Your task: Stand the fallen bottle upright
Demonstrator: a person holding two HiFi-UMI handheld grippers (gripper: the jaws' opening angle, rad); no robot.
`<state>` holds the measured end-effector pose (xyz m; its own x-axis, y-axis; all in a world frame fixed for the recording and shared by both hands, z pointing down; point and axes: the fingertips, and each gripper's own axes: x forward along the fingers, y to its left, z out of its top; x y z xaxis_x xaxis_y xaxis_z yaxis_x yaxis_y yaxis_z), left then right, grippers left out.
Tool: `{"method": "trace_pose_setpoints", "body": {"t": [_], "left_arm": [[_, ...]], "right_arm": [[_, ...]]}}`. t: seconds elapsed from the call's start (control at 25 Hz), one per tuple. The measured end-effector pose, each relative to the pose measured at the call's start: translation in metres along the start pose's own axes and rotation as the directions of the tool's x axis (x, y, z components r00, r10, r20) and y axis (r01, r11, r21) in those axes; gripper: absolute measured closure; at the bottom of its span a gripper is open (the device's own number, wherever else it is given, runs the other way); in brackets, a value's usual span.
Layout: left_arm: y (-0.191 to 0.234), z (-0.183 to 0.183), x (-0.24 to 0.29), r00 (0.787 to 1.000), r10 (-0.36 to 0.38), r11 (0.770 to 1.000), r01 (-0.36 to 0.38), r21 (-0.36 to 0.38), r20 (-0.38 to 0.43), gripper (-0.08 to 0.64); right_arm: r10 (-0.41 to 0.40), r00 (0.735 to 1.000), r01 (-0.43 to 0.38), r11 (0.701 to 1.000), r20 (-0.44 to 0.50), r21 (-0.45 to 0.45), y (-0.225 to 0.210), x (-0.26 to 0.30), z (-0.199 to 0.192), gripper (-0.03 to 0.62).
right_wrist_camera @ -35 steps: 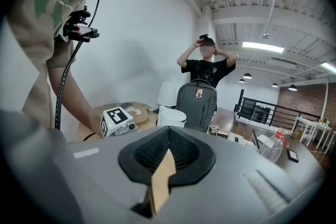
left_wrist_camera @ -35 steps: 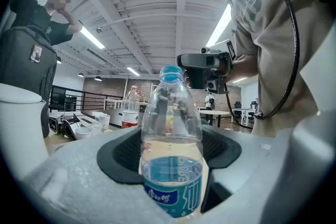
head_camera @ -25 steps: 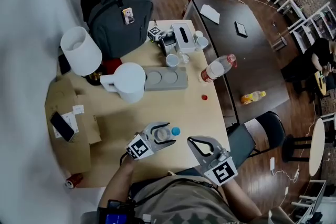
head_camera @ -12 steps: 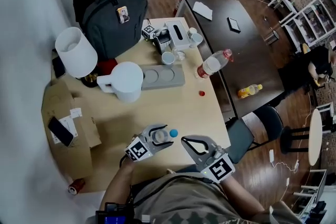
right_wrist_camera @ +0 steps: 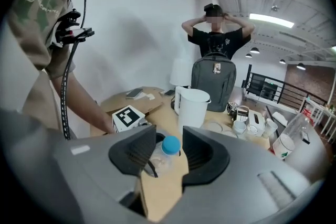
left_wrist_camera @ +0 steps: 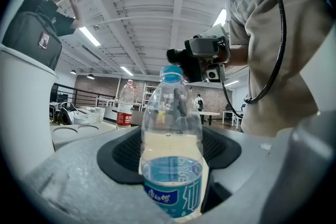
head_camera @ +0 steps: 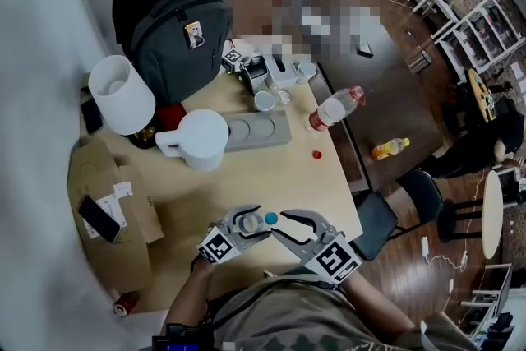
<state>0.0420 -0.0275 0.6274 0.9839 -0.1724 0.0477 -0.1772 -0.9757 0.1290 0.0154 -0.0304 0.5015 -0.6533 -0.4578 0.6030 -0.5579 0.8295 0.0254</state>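
Right hand-held gripper (head_camera: 279,223) has come in toward the left one since the earlier frame and now sits just beside the left hand-held gripper (head_camera: 253,223) instead of apart from it. Its jaws were together and have just been opening. They now stand apart with the blue cap (right_wrist_camera: 170,144) between them, a pad on each side and neither pressing on it. Left hand-held gripper is in about the same spot as before, clamped on the bottle (left_wrist_camera: 172,165) at its lower body, around the blue label. The bottle is clear and small, and it reads upright in the left gripper view, cap on top. It's at the near edge of the bench (head_camera: 271,177), right in front of the person; can't tell whether its base touches the bench. The head view shows the two grippers nose to nose over that edge. Further back on the bench are a white kettle (head_camera: 201,137), a grey tray (head_camera: 261,130) just beside it, and a grey backpack (head_camera: 177,33) behind them. A red-label bottle (head_camera: 333,108) is at the right edge, with a small red cap (head_camera: 316,153) lying loose near it, well apart from the grippers.
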Motion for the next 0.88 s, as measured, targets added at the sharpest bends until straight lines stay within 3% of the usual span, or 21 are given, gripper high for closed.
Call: {"method": "trace_pose_setpoints", "body": {"t": [0.24, 0.6, 0.88], "left_arm": [[0.005, 0.006, 0.001, 1.000, 0.016, 1.000, -0.016, 0.010, 0.020, 0.238], [0.005, 0.009, -0.003, 0.999, 0.020, 1.000, -0.020, 0.001, 0.026, 0.238], [0.000, 0.012, -0.001, 1.000, 0.008, 1.000, -0.008, 0.010, 0.026, 0.238]], "right_arm": [[0.021, 0.997, -0.024, 0.999, -0.077, -0.042, -0.003, 0.020, -0.018, 0.433], [0.079, 0.996, -0.078, 0.997, -0.051, 0.024, -0.005, 0.033, -0.023, 0.411], [0.111, 0.991, -0.111, 0.994, -0.068, 0.014, 0.000, 0.039, -0.030, 0.413]]}}
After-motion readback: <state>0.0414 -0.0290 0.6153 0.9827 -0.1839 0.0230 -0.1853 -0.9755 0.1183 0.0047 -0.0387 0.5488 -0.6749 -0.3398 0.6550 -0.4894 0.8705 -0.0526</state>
